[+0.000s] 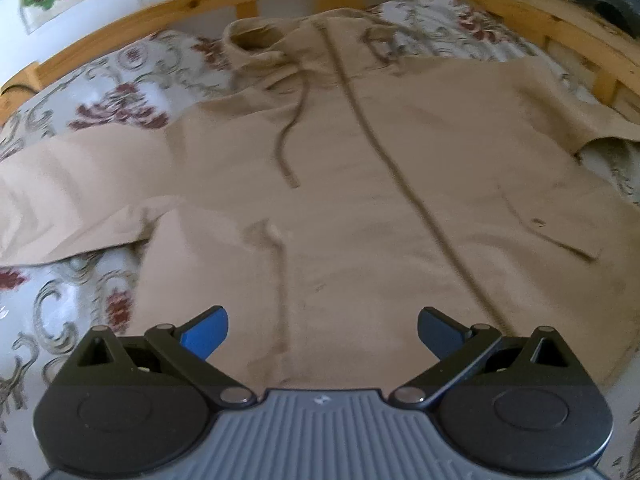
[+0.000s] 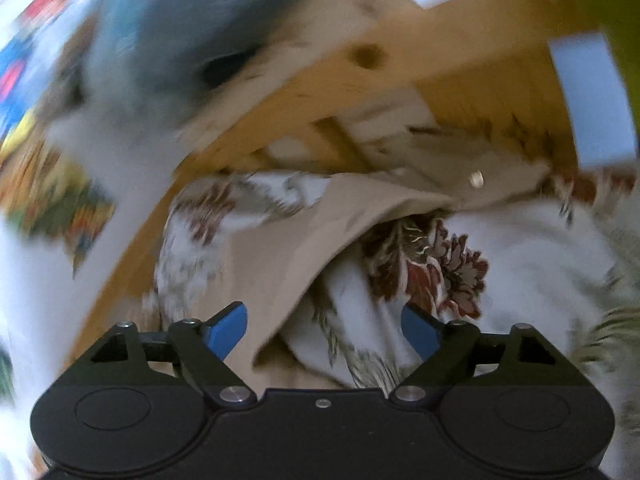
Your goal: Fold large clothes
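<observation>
Hoodie [image 1: 360, 184] front and centre, beige, spread face-up across the bed, and the left tongs [image 1: 322, 330] hover over its lower hem with blue fingertips [image 1: 208, 332] spread wide, nothing between them. Just ahead of those tips the zipper line [image 1: 400, 168] runs up the middle of the garment, a drawstring [image 1: 286, 148] dangles down the chest, and the hood [image 1: 260, 44] sits bunched at the far end near the wooden bed frame [image 1: 168, 16]. One sleeve [image 1: 68, 200] stretches out to the left, lying flat on the floral bedspread [image 1: 80, 312]. Over to the right tongs [image 2: 324, 330], also parted and gripping nothing, blue fingertips [image 2: 226, 330] hanging over a lifted fold of the beige fabric [image 2: 304, 248] that crosses beneath the left tip. That view is badly smeared, so this is probably the other sleeve's edge, though it is hard to be sure. Beyond it, the bedspread's red flower [image 2: 444, 272] shows clearly, a small metal snap [image 2: 476, 179] glints on the cloth further out, and the wooden frame [image 2: 360, 76] angles across the top, with a colourful picture [image 2: 48, 168] on the wall to the left.
</observation>
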Tool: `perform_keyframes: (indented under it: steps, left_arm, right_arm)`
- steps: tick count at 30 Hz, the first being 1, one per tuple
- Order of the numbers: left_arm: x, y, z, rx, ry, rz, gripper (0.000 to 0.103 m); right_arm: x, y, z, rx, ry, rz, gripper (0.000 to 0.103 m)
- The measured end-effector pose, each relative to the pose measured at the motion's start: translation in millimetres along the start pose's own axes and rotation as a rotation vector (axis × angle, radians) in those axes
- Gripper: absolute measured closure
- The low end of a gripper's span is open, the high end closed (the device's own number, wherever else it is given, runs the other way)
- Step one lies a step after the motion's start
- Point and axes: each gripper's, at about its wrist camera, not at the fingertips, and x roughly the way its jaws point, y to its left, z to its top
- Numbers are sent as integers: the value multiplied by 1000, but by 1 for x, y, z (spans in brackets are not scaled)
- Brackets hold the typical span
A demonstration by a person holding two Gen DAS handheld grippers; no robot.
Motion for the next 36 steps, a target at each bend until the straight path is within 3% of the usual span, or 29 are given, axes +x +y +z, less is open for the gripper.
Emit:
perform_keyframes:
  steps: [5,6,7,9,15,17,20,23,25,28,30,34,35,36]
  left_arm:
    - [-4,31,-7,-61,12,31,1]
    - [-4,35,-7,-68,12,36,1]
    - [-5,38,-8,-75,10,43,1]
    - [-7,46,-8,-86,4,52,1]
    - [-11,63,-9,-106,-20,62,1]
    - [-11,69,-9,-117,-24,66,1]
    - [-11,78,-11,-134,-27,80,1]
    - [-9,86,-12,-153,-23,97,1]
    - [-8,89,-13,-163,-23,109,1]
    - [-8,93,-14,-179,-25,113,1]
    - [-9,94,-14,-184,-30,111,1]
    - [-11,92,-14,-181,-44,105,1]
    - [-11,92,-13,-180,-51,103,1]
    - [-11,91,-12,-180,-56,100,1]
  right_arm:
    - [30,-10,12,158,-80,-52,28]
    - [32,-7,11,152,-99,-61,34]
    - [33,-1,12,127,-126,-73,40]
    - [36,12,12,43,-173,-119,66]
    - [40,59,12,-235,-299,-183,93]
    - [39,89,4,-404,-350,-165,101]
    - [39,146,-32,-804,-457,-87,102]
    - [40,192,-110,-1338,-552,50,102]
    - [43,200,-178,-1740,-571,144,102]
    - [48,184,-254,-2086,-517,282,102]
    - [51,172,-282,-2166,-444,318,102]
    - [54,161,-311,-2144,-235,303,95]
    - [51,160,-313,-2115,-193,299,86]
    - [48,161,-314,-2077,-154,298,67]
